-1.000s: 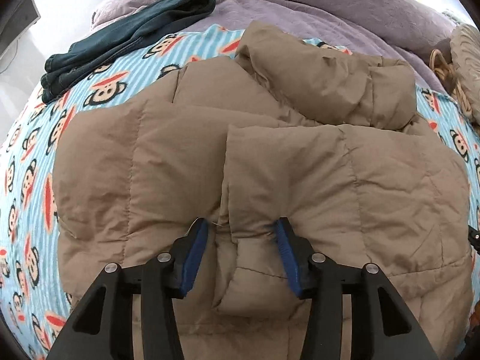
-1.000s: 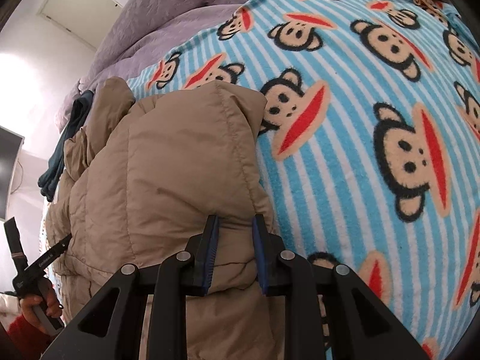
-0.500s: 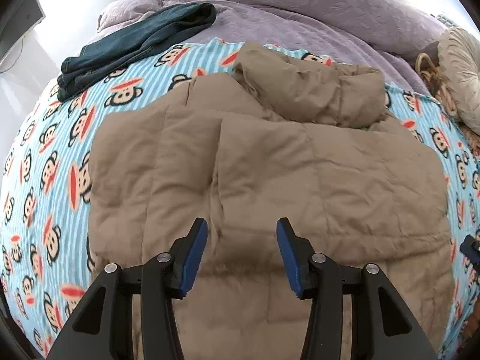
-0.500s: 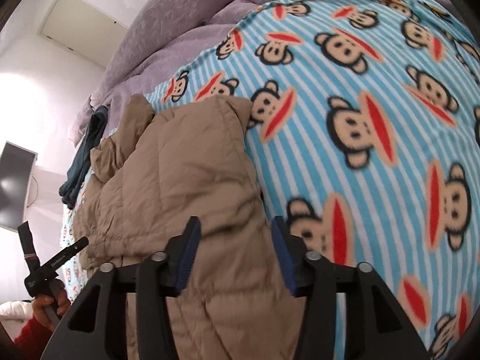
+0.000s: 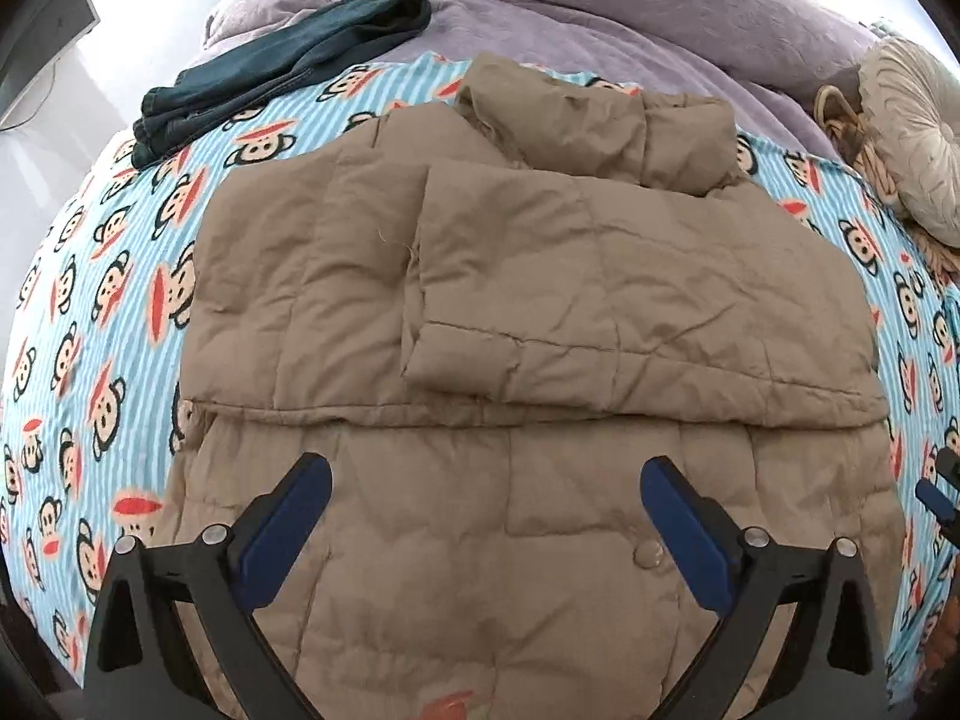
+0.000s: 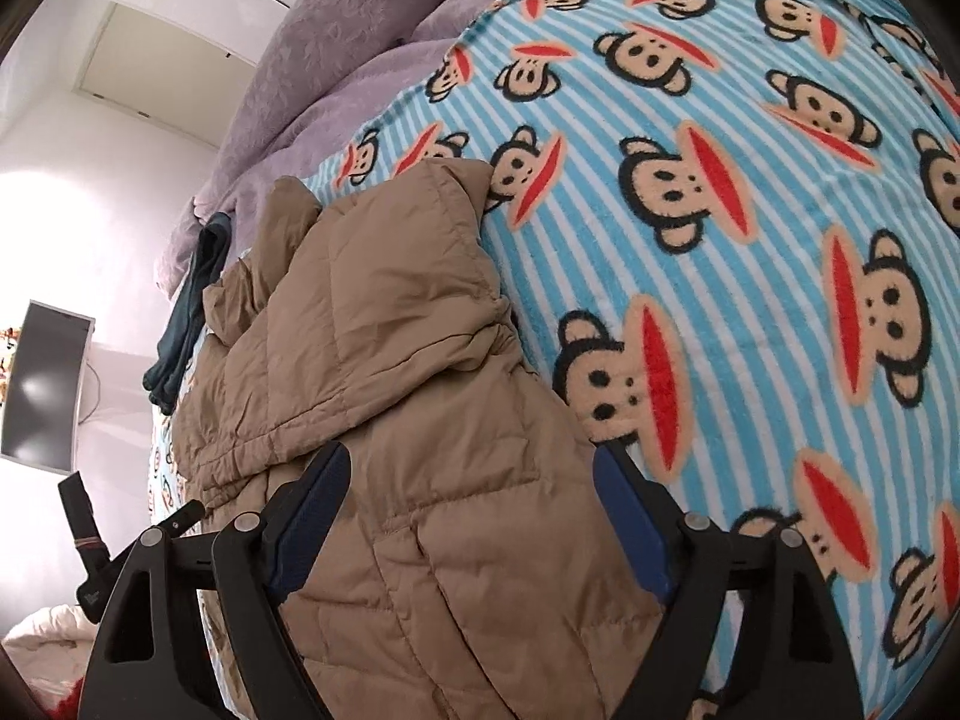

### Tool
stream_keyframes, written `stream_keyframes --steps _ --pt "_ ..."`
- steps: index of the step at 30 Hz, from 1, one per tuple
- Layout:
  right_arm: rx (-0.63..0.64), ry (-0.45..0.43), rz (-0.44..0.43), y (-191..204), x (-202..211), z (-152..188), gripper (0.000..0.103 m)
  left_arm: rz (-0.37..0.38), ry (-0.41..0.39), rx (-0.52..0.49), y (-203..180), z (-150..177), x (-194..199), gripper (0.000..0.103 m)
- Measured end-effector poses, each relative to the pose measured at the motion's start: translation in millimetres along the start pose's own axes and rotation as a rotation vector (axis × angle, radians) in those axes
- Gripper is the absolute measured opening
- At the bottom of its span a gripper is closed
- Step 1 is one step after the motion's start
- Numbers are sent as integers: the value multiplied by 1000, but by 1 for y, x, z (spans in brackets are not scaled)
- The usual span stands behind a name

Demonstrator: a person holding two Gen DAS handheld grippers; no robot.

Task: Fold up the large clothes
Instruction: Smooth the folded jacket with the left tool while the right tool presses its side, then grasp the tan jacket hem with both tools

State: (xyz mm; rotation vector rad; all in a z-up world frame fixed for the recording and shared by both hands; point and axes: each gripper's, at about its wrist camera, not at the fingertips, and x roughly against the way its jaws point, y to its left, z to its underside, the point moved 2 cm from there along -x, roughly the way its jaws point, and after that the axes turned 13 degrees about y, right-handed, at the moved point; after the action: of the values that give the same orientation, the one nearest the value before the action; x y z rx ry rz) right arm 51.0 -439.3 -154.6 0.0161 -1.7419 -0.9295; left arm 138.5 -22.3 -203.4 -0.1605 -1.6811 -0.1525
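A tan quilted puffer jacket (image 5: 540, 312) lies flat on the monkey-print blanket (image 5: 120, 276), with both sleeves folded across its body and the hood at the far end. My left gripper (image 5: 486, 516) is open and empty above the jacket's near hem. The jacket also shows in the right wrist view (image 6: 372, 360), seen from its right side. My right gripper (image 6: 474, 510) is open and empty over the jacket's near right edge. The tip of the right gripper shows at the right edge of the left wrist view (image 5: 939, 492).
Dark teal trousers (image 5: 282, 60) lie folded at the far left of the bed. A purple duvet (image 5: 600, 6) covers the far end. A beige round cushion (image 5: 912, 132) and a woven item sit at the far right. A monitor (image 6: 42, 384) stands by the wall.
My right gripper has let go of the jacket's folded sleeve and opened wide. My left gripper has opened wider. Both have pulled back toward the jacket's near hem.
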Motion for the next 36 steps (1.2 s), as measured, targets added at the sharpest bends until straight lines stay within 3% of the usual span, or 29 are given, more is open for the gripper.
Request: stream_keyframes --steps 11,28,36 --pt "4 -5 8 12 2 31 89 24 16 -4 17 39 8 103" --pt "-52 -86 51 52 17 146 90 75 12 -48 97 123 37 103" --pt "-161 -46 33 44 24 189 90 122 47 3 140 158 34 103"
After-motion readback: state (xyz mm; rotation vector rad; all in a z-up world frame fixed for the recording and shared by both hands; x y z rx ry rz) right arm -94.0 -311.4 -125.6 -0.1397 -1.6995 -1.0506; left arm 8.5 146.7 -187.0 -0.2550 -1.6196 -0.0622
